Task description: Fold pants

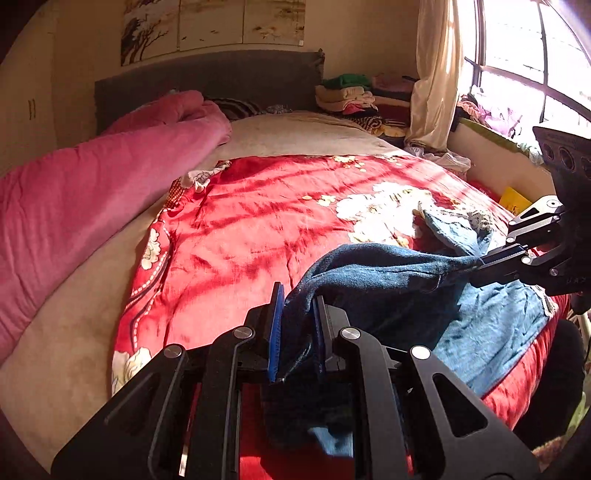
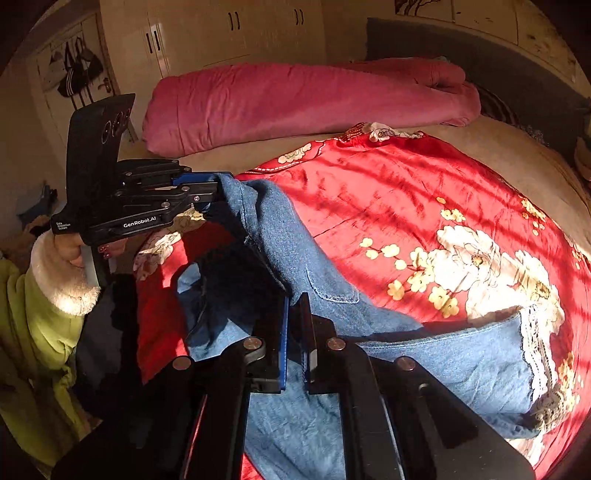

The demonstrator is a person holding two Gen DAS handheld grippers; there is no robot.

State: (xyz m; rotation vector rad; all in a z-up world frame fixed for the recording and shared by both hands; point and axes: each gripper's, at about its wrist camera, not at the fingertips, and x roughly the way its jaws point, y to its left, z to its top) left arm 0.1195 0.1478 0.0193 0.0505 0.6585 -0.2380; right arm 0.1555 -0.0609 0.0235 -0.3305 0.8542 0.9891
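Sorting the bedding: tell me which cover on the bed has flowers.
The red quilt under the jeans; it has white blossoms, while the rolled pink duvet is plain.

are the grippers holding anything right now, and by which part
Both hold the blue jeans. The left gripper and right gripper each pinch a bunched upper edge, apparently the waist end; the lace-trimmed hem lies on the red quilt.

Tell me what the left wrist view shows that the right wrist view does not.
Only the left wrist view shows the window, the curtain and a pile of clothes. Only the right wrist view shows the wardrobe doors, the hanging bags and the person's green sleeve. Both show the jeans, held by the left claw and the right claw, on the red blanket.
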